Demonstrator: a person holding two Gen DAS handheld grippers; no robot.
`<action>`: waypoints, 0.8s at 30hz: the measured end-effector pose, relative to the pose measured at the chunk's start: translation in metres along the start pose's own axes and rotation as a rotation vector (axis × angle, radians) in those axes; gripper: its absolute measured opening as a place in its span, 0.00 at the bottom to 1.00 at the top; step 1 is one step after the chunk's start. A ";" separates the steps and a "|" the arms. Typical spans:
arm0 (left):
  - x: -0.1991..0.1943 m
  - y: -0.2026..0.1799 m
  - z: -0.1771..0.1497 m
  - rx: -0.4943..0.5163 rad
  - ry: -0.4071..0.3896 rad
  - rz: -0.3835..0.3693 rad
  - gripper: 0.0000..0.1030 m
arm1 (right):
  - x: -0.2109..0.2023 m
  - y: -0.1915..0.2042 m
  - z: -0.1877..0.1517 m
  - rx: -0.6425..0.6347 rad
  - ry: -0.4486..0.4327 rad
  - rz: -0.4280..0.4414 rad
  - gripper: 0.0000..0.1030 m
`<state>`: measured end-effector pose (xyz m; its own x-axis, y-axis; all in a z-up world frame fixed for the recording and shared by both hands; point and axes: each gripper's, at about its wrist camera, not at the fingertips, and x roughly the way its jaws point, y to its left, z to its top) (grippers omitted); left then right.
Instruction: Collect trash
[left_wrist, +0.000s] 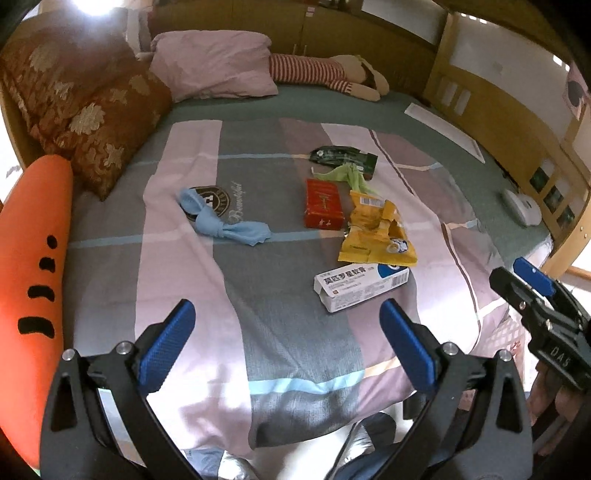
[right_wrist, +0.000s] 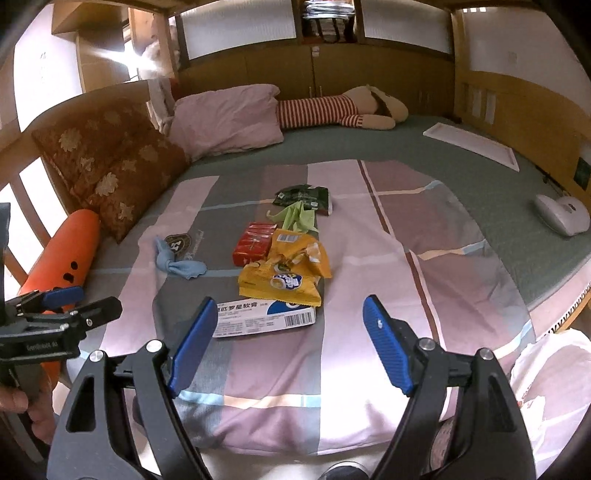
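Trash lies in a loose row on the striped bedspread (left_wrist: 184, 295): a white and blue medicine box (left_wrist: 360, 286) (right_wrist: 266, 317) nearest me, then a torn yellow wrapper (left_wrist: 376, 229) (right_wrist: 288, 273), a red box (left_wrist: 324, 203) (right_wrist: 255, 243), a green rag (left_wrist: 343, 173) (right_wrist: 297, 218) and a dark green packet (left_wrist: 343, 157) (right_wrist: 303, 195). A knotted blue cloth (left_wrist: 221, 221) (right_wrist: 177, 264) lies to their left. My left gripper (left_wrist: 288, 323) is open and empty, short of the medicine box. My right gripper (right_wrist: 290, 321) is open too, its left finger just in front of that box.
An orange carrot-shaped cushion (left_wrist: 33, 266) lies along the bed's left edge, with brown floral pillows (left_wrist: 92, 110), a pink pillow (left_wrist: 218, 66) and a striped plush toy (left_wrist: 325, 74) behind. A white device (right_wrist: 563, 214) and a white board (right_wrist: 472, 146) sit at the right. A white bag (right_wrist: 554, 376) hangs off the near right corner.
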<state>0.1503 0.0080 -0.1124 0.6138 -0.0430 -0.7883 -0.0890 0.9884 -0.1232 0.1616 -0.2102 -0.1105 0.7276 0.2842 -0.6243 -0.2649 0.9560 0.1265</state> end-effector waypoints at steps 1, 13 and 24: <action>0.001 0.001 0.000 -0.008 0.002 0.000 0.97 | 0.001 0.000 0.000 -0.002 0.001 0.000 0.77; 0.007 0.007 -0.001 -0.030 0.019 0.017 0.97 | 0.002 0.001 0.000 0.003 0.008 0.002 0.77; 0.011 0.014 -0.001 -0.050 0.031 0.028 0.97 | 0.003 0.002 0.000 0.003 0.007 0.001 0.77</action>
<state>0.1548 0.0208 -0.1229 0.5863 -0.0211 -0.8098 -0.1454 0.9807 -0.1308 0.1631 -0.2077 -0.1117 0.7228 0.2847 -0.6297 -0.2635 0.9559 0.1298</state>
